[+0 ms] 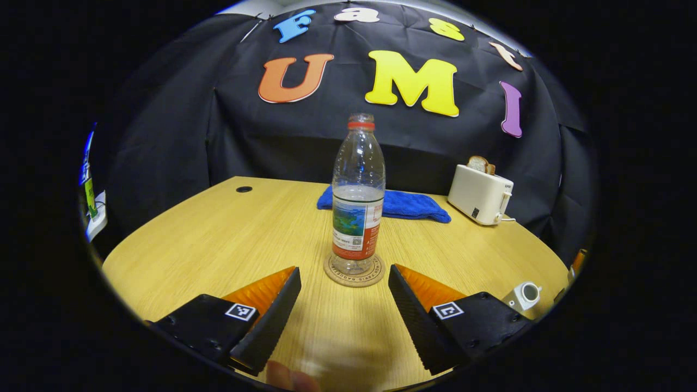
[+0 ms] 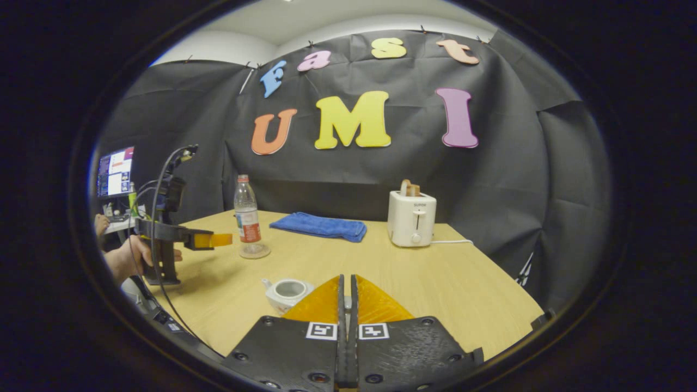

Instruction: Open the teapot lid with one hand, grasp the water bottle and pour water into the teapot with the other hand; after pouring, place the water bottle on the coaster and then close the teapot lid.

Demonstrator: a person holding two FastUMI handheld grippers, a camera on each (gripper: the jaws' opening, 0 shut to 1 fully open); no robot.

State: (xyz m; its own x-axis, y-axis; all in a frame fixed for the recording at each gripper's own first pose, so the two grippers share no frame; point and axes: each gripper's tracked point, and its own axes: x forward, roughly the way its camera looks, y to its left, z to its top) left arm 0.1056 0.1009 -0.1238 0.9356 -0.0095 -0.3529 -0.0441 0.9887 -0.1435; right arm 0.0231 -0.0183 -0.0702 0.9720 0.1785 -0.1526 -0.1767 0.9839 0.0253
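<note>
1. Clear plastic water bottle (image 1: pixel 358 207) stands upright on the round coaster (image 1: pixel 354 270) on the tabletop (image 1: pixel 218 234), about half full, so pouring and set-down look done.
2. Left gripper (image 1: pixel 344 305) faces the bottle, fingers spread wide and apart from it.
3. Teapot (image 2: pixel 287 294) sits open, no lid on its mouth.
4. Right gripper (image 2: pixel 347 305) has its fingers pressed together just beside the teapot; whether they pinch the lid I cannot tell.
5. Left to do: close the lid.
</note>
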